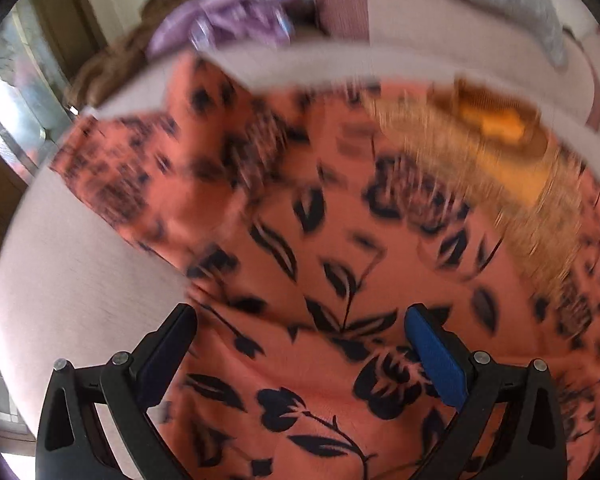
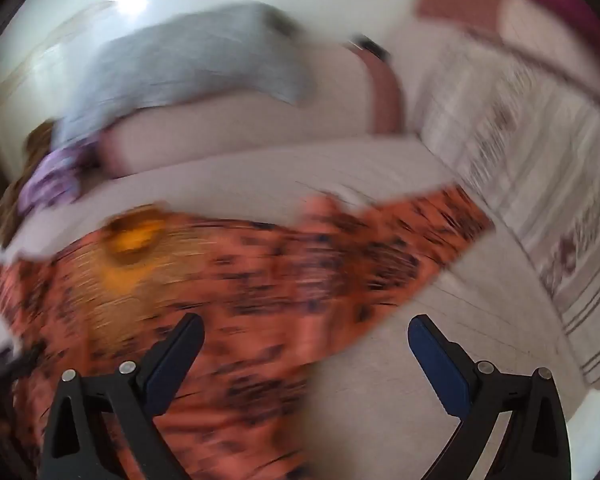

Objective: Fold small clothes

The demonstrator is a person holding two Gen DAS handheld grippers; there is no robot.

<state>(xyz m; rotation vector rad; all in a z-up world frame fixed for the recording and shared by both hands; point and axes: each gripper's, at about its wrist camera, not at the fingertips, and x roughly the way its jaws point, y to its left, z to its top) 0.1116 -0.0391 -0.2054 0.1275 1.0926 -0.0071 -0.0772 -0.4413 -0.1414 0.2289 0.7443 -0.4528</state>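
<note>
While both views are smeared w/ motion blur, I can see my left tongs (image 1: 300,316) spread wide, nothing between the blue pads, hovering over the coral-orange garment with black floral print (image 1: 320,280). Can't tell if the tips touch the cloth. That garment lies spread flat on a pale pinkish-grey sofa cushion (image 1: 80,272); one sleeve sticks out to the left in my left view. Near its far edge is a gold-brown embroidered neck patch (image 1: 480,136), blurred.

My right tongs (image 2: 306,324) are also wide open & hold nothing. Left finger sits over the same garment (image 2: 240,280), right finger over bare cushion (image 2: 380,380), so the gap straddles the garment's edge. A sleeve (image 2: 420,232) points off to the right there.

Beyond the garment: a crumpled lilac cloth (image 1: 228,24) and a brown fuzzy item (image 1: 112,60) at the far-left corner, a grey fabric piece (image 2: 188,64) draped over the sofa back, and a white striped textile (image 2: 540,168) on the right.
</note>
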